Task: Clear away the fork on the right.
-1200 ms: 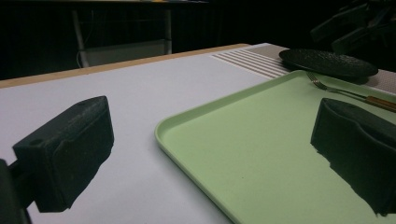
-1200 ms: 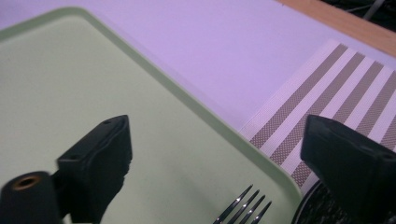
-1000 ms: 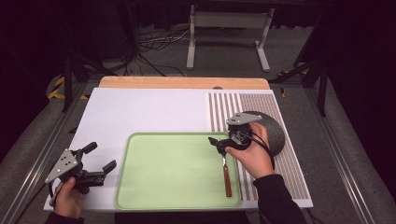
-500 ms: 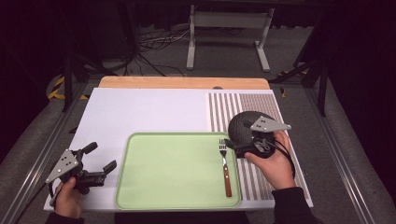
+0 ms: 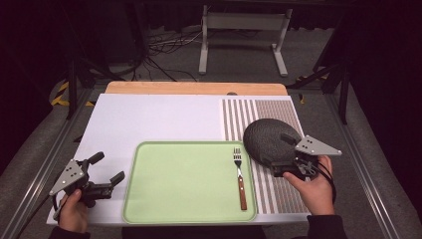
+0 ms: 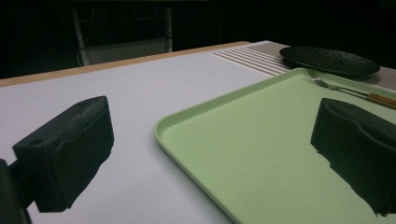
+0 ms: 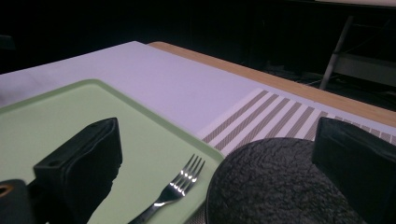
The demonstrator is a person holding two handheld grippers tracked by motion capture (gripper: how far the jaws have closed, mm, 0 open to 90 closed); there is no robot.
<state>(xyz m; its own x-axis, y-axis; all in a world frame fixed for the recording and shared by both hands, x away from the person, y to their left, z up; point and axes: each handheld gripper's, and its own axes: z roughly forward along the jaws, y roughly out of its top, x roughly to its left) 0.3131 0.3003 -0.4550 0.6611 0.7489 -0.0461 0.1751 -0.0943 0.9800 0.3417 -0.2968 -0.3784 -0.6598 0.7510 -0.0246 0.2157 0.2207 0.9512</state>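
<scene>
The white counter [image 5: 164, 124] carries a light green tray [image 5: 184, 184] at its near edge, centre, and a striped placemat [image 5: 263, 112] along its right edge. A dark textured plate [image 5: 266, 139] lies on the placemat, touching or just overlapping the tray's right rim. A wooden-handled fork [image 5: 239, 175] rests inside the tray near its right rim, tines toward the far edge. The right claw [image 5: 278, 167] stands wide open and empty at the plate's near edge; judged, the plate is its object, so the jaws should straddle the rim squarely before closing. The left claw [image 5: 107, 174] is wide open, empty, by the near left corner. No legible markings.
</scene>
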